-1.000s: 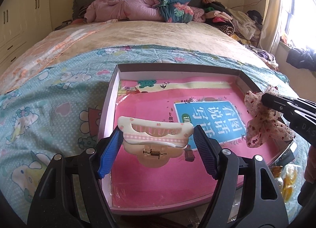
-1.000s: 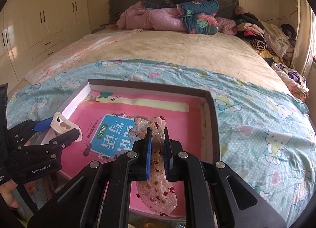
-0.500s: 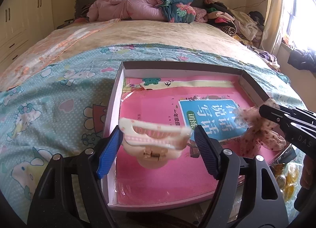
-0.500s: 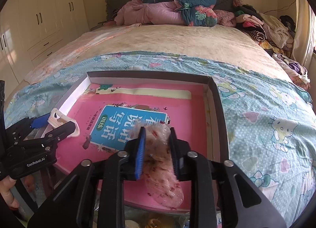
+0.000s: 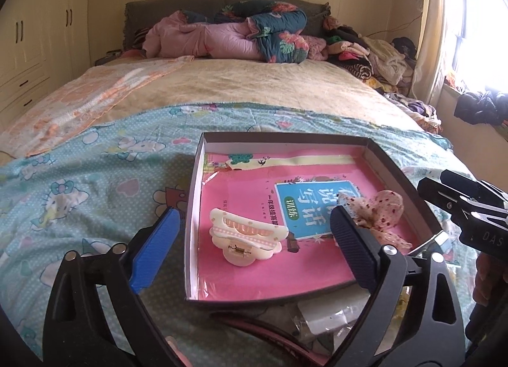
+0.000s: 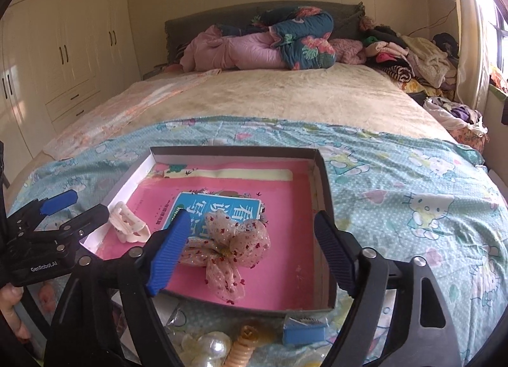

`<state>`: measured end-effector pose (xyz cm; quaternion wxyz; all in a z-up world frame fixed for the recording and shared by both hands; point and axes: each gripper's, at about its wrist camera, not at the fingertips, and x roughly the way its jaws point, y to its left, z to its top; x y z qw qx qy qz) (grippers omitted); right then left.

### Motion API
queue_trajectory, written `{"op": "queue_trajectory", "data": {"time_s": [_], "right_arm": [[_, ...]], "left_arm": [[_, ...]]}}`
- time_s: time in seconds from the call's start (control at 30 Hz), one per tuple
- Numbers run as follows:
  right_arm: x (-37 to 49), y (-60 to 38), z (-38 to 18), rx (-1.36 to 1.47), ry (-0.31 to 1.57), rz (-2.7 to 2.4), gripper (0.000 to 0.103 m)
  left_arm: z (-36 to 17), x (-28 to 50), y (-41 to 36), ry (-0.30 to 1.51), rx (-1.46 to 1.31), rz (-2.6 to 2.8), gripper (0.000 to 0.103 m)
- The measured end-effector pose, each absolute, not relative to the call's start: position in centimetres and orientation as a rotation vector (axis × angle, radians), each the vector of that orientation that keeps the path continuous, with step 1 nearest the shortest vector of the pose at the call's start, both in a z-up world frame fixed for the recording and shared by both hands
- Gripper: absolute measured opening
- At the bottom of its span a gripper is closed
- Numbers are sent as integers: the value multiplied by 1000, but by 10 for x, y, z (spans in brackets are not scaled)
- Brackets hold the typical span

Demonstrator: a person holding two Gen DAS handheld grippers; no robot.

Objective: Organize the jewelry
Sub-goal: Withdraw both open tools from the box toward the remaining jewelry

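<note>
A shallow box [image 5: 194, 195] [image 6: 324, 183] with a pink book as its floor lies on the bed. A cream claw hair clip [image 5: 246, 238] [image 6: 128, 224] lies inside it at the near left. A sheer red-dotted bow [image 6: 227, 248] [image 5: 379, 214] lies inside at the near right. My left gripper [image 5: 254, 246] is open and empty, just behind the clip. My right gripper [image 6: 250, 249] is open and empty, just behind the bow.
Loose pieces lie on the blanket in front of the box: pearl items [image 6: 209, 346], an orange comb clip [image 6: 243, 348], a blue clip [image 6: 303, 332], clear bags [image 5: 330, 319]. Folded quilts [image 5: 241, 36] and clothes [image 5: 368, 56] are piled at the bed's far end.
Both grippers opened and let go: the clip and the bow dropped onto the pink book in the box. Both grippers then drew back and up from the box.
</note>
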<state>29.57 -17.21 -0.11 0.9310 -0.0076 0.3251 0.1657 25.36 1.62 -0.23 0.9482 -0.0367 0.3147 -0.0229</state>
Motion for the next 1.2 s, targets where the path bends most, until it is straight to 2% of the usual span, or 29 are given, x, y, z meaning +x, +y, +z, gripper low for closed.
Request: {"op": "queue_trajectory", "data": {"time_s": [0.4, 0.8, 1.2], "right_arm": [[237, -200, 24, -4, 552, 300, 92], [180, -213, 30, -23, 521, 304, 93], [142, -225, 13, -56, 539, 278, 93]], "left_arm": [[14, 208, 5, 577, -112, -90, 92], [8, 163, -12, 567, -75, -144, 92], [-7, 134, -27, 590, -55, -200, 92]]}}
